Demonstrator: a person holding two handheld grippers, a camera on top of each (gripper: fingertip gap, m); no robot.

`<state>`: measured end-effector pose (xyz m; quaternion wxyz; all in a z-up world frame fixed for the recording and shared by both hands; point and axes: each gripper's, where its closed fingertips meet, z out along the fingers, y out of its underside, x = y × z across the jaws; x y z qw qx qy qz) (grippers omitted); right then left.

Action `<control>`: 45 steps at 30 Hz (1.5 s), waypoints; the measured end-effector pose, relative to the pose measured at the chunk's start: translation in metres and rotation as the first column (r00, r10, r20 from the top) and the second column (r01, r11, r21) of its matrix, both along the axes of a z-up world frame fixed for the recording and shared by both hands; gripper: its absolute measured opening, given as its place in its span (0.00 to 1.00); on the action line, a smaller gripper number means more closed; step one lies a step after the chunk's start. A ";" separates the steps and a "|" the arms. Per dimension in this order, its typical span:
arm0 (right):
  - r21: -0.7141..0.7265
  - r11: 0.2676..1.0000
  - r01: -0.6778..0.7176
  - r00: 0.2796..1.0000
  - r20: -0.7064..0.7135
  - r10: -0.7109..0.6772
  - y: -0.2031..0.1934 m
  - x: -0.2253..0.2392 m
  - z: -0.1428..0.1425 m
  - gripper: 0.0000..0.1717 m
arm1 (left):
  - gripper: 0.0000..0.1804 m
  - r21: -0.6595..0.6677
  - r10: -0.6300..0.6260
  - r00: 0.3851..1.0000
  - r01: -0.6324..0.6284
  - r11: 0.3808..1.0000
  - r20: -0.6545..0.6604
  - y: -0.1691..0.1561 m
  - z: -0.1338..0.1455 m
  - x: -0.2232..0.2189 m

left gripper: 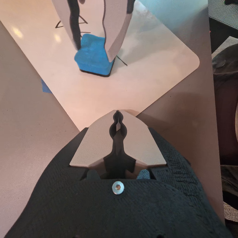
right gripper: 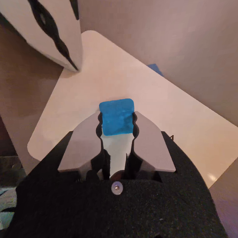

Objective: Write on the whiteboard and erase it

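Blue eraser flat on white whiteboard, black marks beside

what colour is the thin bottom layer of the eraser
Black, under a blue body; the eraser shows it best in the left wrist view, along its lower edge on the whiteboard.

We see the black marker strokes on the flat white whiteboard partly hidden behind the right gripper, itself blurred.

Whiteboard lies flat on the tabletop, turned cornerwise. Eraser sits on the whiteboard, clamped between the right claw pads. Pen strokes lie behind the eraser. Left claw stands over the whiteboard's near corner. Tape piece lies at the whiteboard's left edge.
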<state>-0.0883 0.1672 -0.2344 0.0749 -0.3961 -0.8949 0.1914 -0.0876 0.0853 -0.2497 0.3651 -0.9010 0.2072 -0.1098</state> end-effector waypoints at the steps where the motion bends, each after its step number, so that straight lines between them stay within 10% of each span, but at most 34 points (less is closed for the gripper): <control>1: 0.005 1.000 0.009 1.000 -0.020 -0.009 -0.005 -0.003 0.000 0.27 | 0.01 -0.001 -0.001 1.000 0.001 1.000 0.002 0.000 0.000 0.000; 6: -0.044 0.988 -0.145 0.989 -0.015 0.144 -0.040 0.017 0.000 0.27 | 0.01 -0.001 0.000 1.000 0.000 1.000 0.003 0.000 0.000 0.000; 12: -0.035 0.948 0.316 0.947 -0.053 -0.317 0.097 -0.010 -0.001 0.26 | 0.00 0.001 0.002 1.000 -0.002 1.000 -0.001 0.000 0.000 0.000; 20: -0.111 0.988 -0.110 0.994 -0.019 0.109 -0.036 0.040 0.000 0.26 | 0.01 -0.001 0.006 1.000 -0.006 1.000 0.003 0.000 0.000 0.000; 27: -0.048 0.894 0.446 0.894 -0.032 -0.448 0.146 -0.009 -0.002 0.26 | 0.01 0.002 0.006 1.000 -0.006 1.000 -0.001 0.000 0.000 -0.001; 36: -0.067 0.997 -0.038 0.999 0.001 0.038 -0.018 0.026 0.000 0.26 | 0.01 0.003 0.015 1.000 -0.015 1.000 -0.001 0.000 0.000 -0.002; 41: -0.027 0.945 0.327 0.945 -0.018 -0.328 0.109 -0.030 -0.002 0.26 | 0.01 0.004 0.015 1.000 -0.015 1.000 0.001 0.000 0.000 -0.002; 45: -0.029 0.951 0.309 0.950 -0.039 -0.310 0.101 -0.033 -0.002 0.26 | 0.00 0.002 0.014 1.000 -0.014 1.000 0.005 0.000 0.000 -0.002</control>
